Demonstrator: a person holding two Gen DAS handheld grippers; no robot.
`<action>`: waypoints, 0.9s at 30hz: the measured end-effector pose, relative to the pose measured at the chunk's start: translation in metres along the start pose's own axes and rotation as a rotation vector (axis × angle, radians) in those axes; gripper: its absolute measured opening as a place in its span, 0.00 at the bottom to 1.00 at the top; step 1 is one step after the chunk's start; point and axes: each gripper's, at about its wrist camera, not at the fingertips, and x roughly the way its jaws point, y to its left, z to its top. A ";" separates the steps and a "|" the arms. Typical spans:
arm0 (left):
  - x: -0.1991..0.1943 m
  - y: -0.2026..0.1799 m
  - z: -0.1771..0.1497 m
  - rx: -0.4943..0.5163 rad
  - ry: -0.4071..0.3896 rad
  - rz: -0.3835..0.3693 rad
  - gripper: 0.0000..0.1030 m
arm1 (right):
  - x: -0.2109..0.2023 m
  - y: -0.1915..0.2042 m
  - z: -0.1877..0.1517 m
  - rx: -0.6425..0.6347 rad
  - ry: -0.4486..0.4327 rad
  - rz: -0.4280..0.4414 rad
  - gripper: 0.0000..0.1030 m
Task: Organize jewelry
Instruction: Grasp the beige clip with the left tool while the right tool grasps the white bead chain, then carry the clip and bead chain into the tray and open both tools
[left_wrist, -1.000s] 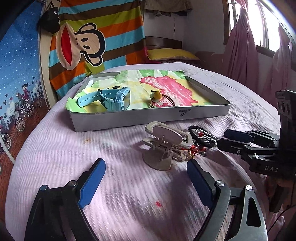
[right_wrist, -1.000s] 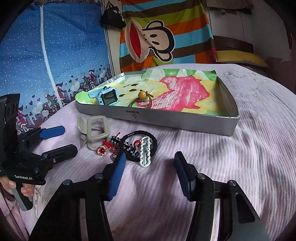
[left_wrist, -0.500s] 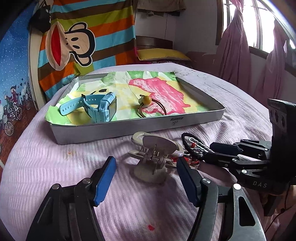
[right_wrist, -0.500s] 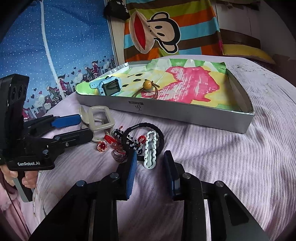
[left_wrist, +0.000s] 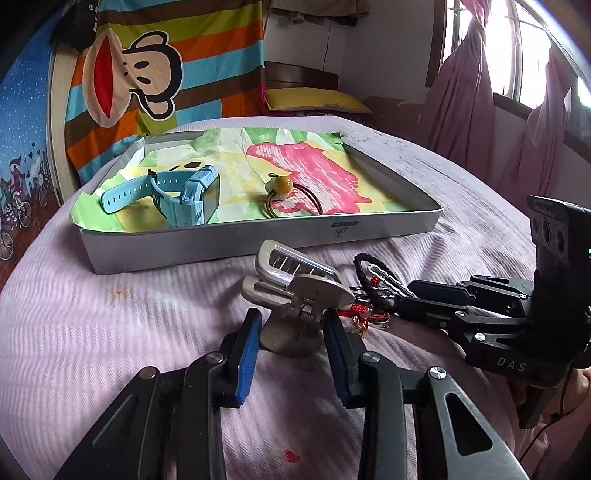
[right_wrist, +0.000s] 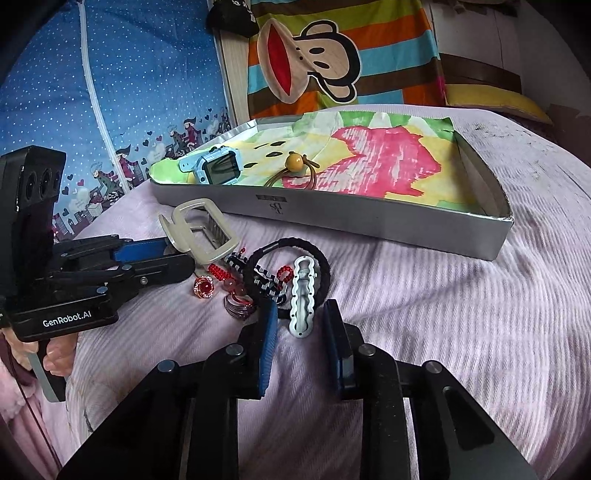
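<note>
Now, left wrist view. Left gripper (left_wrist: 291, 315) closing, not yet clamped, claw clip (left_wrist: 295, 280) between the blue pads, just in front of the tray (left_wrist: 258, 240) near wall. Propped on one rounded lever, so liable to tip or squirt forward toward the tray if pinched off-centre. Liable also to spring open if squeezed across both levers, and to snag the red beads (left_wrist: 354, 312) touching its side. Right gripper (left_wrist: 406, 295) working the same pile in front of the tray: risk of knocking fingers together. Watch (left_wrist: 184, 195) and hair tie (left_wrist: 291, 195) already inside the tray.

Next, right wrist view. Right gripper closing too, not gripping yet, barrette (right_wrist: 303, 295) lying flat between its pads, well in front of the tray wall. Thin and flat on soft cover (right_wrist: 424, 295): could slip out, or leave the pads pinching cloth instead. Overlaps the black band (right_wrist: 288, 245), so likely to drag band and ring (right_wrist: 203, 286) along and scatter the pile away from the tray.
</note>
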 end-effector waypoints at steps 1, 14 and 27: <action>0.000 0.000 0.000 0.001 0.001 0.001 0.32 | 0.001 0.000 0.000 -0.001 0.001 0.000 0.22; -0.002 -0.004 -0.006 -0.012 -0.014 0.004 0.31 | -0.006 0.002 -0.004 -0.009 -0.032 -0.004 0.11; -0.021 -0.013 -0.018 -0.004 -0.097 0.063 0.31 | -0.027 -0.005 -0.008 0.020 -0.140 0.018 0.11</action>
